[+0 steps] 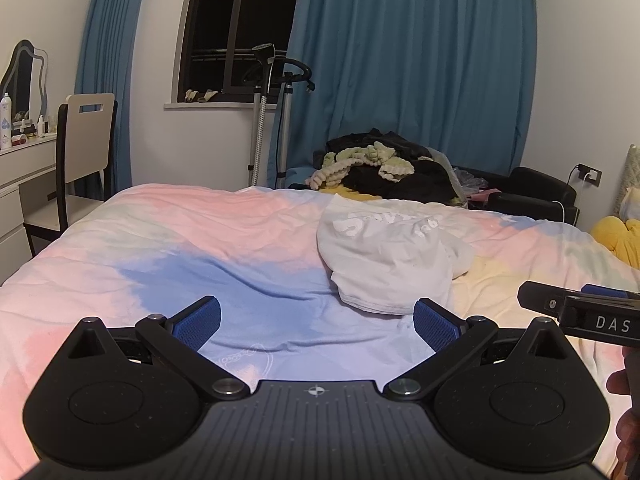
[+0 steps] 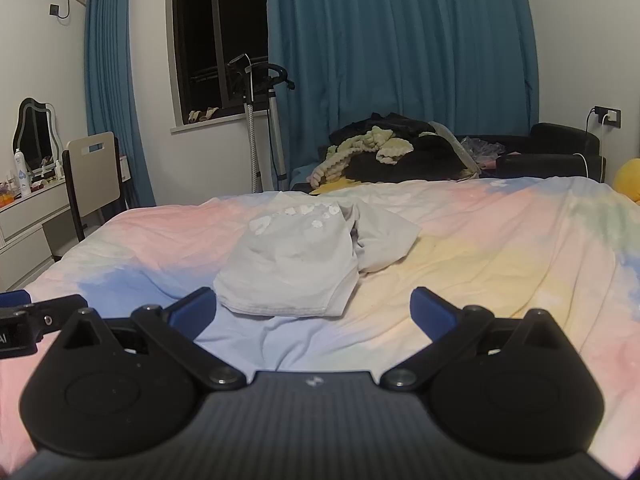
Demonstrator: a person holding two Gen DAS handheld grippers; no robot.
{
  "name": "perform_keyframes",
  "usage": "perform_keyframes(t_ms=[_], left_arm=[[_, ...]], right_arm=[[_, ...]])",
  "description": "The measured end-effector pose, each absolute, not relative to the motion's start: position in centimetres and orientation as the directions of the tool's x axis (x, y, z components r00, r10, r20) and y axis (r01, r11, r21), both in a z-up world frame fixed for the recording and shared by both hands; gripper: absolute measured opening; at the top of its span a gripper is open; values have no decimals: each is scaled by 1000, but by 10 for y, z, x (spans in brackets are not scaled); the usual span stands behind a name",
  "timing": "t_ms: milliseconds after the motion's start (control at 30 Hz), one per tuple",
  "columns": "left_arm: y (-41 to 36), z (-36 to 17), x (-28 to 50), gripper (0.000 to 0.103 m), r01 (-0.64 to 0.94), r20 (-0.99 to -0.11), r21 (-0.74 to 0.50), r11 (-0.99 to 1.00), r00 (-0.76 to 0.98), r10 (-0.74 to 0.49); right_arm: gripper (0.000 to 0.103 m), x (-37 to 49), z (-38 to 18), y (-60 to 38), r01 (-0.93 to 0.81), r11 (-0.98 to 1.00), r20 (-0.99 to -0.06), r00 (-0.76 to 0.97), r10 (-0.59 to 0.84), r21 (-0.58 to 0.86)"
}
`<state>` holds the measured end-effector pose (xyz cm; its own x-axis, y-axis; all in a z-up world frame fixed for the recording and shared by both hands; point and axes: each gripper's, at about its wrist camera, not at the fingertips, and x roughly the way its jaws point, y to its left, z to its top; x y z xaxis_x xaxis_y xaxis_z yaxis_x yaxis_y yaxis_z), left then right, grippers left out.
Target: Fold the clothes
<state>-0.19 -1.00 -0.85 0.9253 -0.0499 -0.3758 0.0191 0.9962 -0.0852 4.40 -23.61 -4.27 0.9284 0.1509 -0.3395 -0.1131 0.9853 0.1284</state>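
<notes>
A pale grey shirt with white lettering (image 1: 384,256) (image 2: 296,260) lies loosely bunched on the pastel bed cover (image 1: 160,240) (image 2: 500,240), one part trailing off to its right. My left gripper (image 1: 316,322) hovers open just short of the shirt's near hem, nothing between its blue pads. My right gripper (image 2: 314,310) is open too, its left finger close to the hem's near corner. The right gripper's tip (image 1: 580,308) shows at the right edge of the left wrist view, and the left gripper's tip (image 2: 24,312) shows at the left edge of the right wrist view.
A heap of dark and pale green clothes (image 1: 380,164) (image 2: 392,152) sits beyond the bed's far edge by the blue curtain. A garment steamer stand (image 1: 272,112) is under the window. A chair (image 1: 84,152) and dresser (image 1: 20,184) stand at left. A yellow plush (image 1: 620,236) lies right.
</notes>
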Motion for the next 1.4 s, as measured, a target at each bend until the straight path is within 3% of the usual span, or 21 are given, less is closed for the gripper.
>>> perform_keyframes(t_ms=[667,1033,1400], left_arm=[[-24,-14,-8,103,44,-363,-26,999,930,-51],[-84,-42,22,103,216,-449,271,938,890,-76],[-171,-99,127,103,344,-394,585,735,912,-113]], right_arm=[[103,43,-41,-234,-121,983,-346,924,162,136],[103,59,-33,-266,-66,975,-349,927,139,214],[103,83,-41,-330,58,952,-367,928,59,300]])
